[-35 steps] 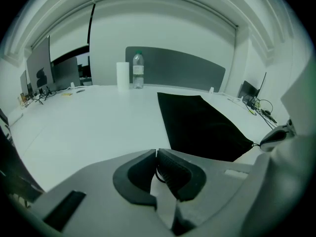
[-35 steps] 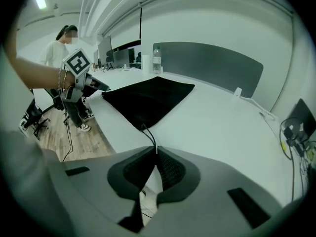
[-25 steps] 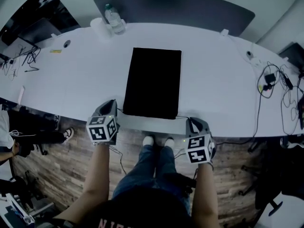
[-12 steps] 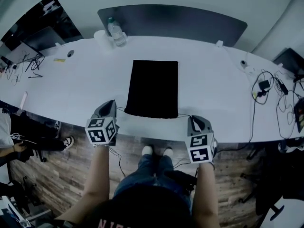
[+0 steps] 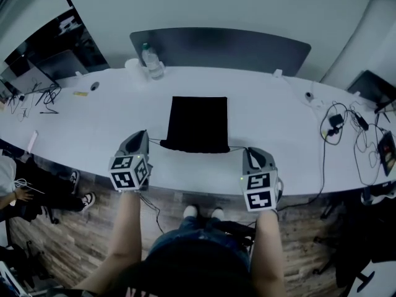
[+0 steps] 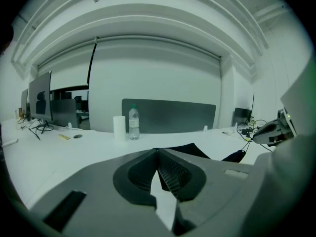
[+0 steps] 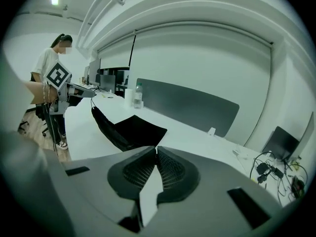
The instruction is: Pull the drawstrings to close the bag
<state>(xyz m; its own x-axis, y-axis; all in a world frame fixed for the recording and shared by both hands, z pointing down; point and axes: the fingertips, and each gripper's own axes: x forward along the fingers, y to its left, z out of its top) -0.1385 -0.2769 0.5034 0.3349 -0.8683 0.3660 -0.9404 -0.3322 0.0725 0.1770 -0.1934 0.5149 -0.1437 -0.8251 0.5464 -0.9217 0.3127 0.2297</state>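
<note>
You stand at the near edge of a long white table (image 5: 93, 113), a gripper in each hand. The black bag (image 5: 198, 124) lies at ctr, just ahead of both.

Your left gripper (image 5: 143, 133) sits just off the bag's near-left corner. Your right gripper (image 5: 249, 150) sits just off its near-right corner. A thin left drawstring (image 5: 154, 141) runs from the bag's near hem to the left fingers. A right drawstring (image 5: 238, 148) runs likewise to the right fingers. Both cords are nearly straight.

In the left gripper view the fingers are pressed together at the tips w/ no gap btwn them, and the right gripper view shows the same. The cords are too thin to make out there, but the head view shows each one ending at the fingertips.

The bag's near hem looks bunched, w/ its corners drawn outward and its edge lifted off the table; the far end lies flat. What's inside the bag can't be seen.

Beyond the bag's far-left corner stand a capped clear water bottle (image 5: 151, 60) and, just beside it, a white cup (image 5: 132, 65); contents of neither can be told. Behind the bag, along the table's far edge, stands a dark grey divider panel (image 5: 219, 45). Well right of the bag, cables and chargers (image 5: 337, 119) sprawl on the table.
</note>
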